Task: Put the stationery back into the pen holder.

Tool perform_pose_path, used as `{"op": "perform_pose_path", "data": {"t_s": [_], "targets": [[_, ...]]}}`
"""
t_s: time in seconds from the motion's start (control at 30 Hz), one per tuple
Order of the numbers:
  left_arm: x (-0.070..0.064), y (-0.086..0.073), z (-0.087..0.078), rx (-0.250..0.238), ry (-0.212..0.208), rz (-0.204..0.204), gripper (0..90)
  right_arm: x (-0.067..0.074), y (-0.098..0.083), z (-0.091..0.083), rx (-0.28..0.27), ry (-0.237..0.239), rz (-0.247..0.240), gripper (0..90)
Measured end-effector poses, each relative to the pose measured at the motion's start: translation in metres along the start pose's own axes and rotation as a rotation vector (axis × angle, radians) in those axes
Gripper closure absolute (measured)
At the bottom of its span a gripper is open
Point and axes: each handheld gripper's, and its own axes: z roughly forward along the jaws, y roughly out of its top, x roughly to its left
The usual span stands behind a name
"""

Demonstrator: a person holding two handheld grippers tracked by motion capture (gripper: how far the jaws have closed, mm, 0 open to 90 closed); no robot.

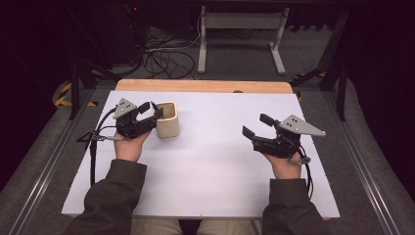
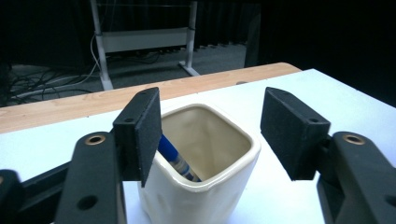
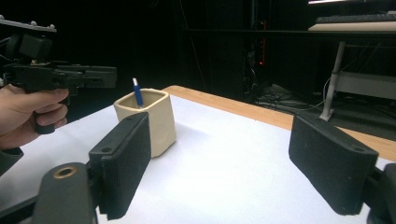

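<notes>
Cream ceramic cup (image 1: 167,120), squarish with rounded corners and upright, stands on the white table sheet (image 1: 205,166) just ahead of the left claw (image 1: 150,109). A blue pen (image 2: 176,160) leans inside it, its tip poking above the rim in the right gripper view (image 3: 136,91).

In the left gripper view the cup (image 2: 205,172) sits between and slightly below that claw's two black padded jaws, which are spread wider than the cup; the pad on that view's left hangs over the rim just above the pen, and whether it touches the rim cannot be told. The other pad stands clear of the cup. The left hand (image 1: 130,143) grips this claw from behind, a dark green sleeve (image 1: 112,196) trailing toward the near edge.

The right claw (image 1: 256,126) is well apart from the cup, across the sheet, its jaws spread wide with nothing between them. Seen along it, the cup (image 3: 148,120) lies ahead and toward its left jaw, with the left claw (image 3: 100,77) and hand (image 3: 28,114) beside the cup. The right hand (image 1: 283,164) holds this claw from below.

Beyond the sheet a strip of wooden tabletop (image 1: 205,86) shows, then grey floor with a tangle of cables (image 1: 164,61) and a white metal frame (image 1: 242,29).
</notes>
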Motion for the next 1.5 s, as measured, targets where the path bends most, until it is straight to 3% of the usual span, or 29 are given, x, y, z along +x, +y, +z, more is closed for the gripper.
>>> {"op": "perform_pose_path", "data": {"t_s": [0.73,1.5], "targets": [[-0.002,0.001,-0.02,-0.012,-0.024,0.024,24.6,0.0,-0.001,0.0,0.001,-0.003,0.001,21.8],[-0.004,-0.009,-0.044,-0.031,-0.044,0.047,21.3,0.001,-0.003,0.001,0.004,-0.006,0.001,21.8]]}}
